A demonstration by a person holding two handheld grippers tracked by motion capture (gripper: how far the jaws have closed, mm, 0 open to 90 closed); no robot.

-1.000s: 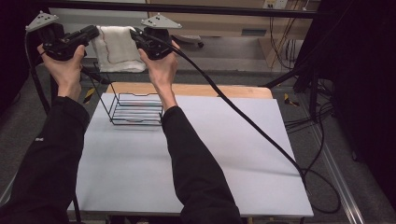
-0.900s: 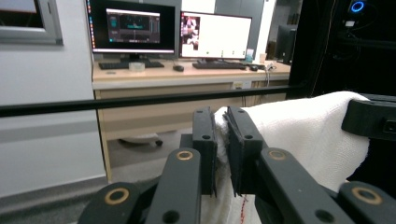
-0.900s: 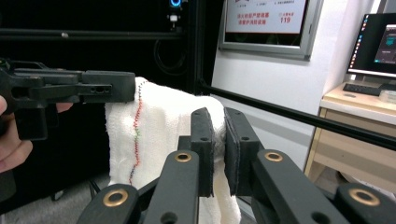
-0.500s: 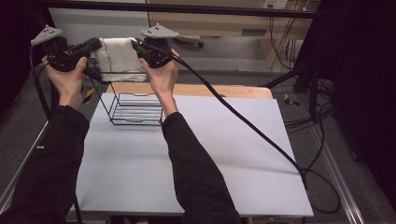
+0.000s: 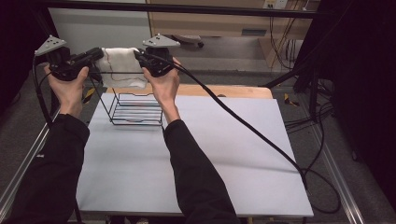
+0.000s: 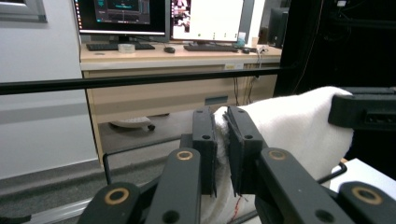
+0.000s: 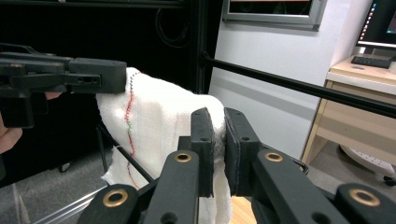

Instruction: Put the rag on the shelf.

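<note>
A white towel (image 5: 122, 65) with a red stitched line is stretched between my two grippers above the far left of the table. My left gripper (image 5: 97, 57) is shut on its left edge, and my right gripper (image 5: 139, 55) is shut on its right edge. In the left gripper view the jaws (image 6: 220, 116) pinch the cloth (image 6: 294, 126), with the other gripper (image 6: 364, 112) at the far end. The right gripper view has the jaws (image 7: 218, 116) clamped on the towel (image 7: 159, 130). A black wire rack (image 5: 135, 112) stands just below, and its top wire crosses the towel's lower part.
The white table top (image 5: 224, 154) stretches to the right and front of the rack. A thick black cable (image 5: 243, 126) trails from the right gripper across the table. A black frame bar (image 5: 187, 8) runs across the back, with a wooden desk (image 6: 177, 53) and monitors behind it.
Both hands have come down with the towel stretched between them, bringing it lower and closer to the top of the wire rack. Both grips are unchanged.
</note>
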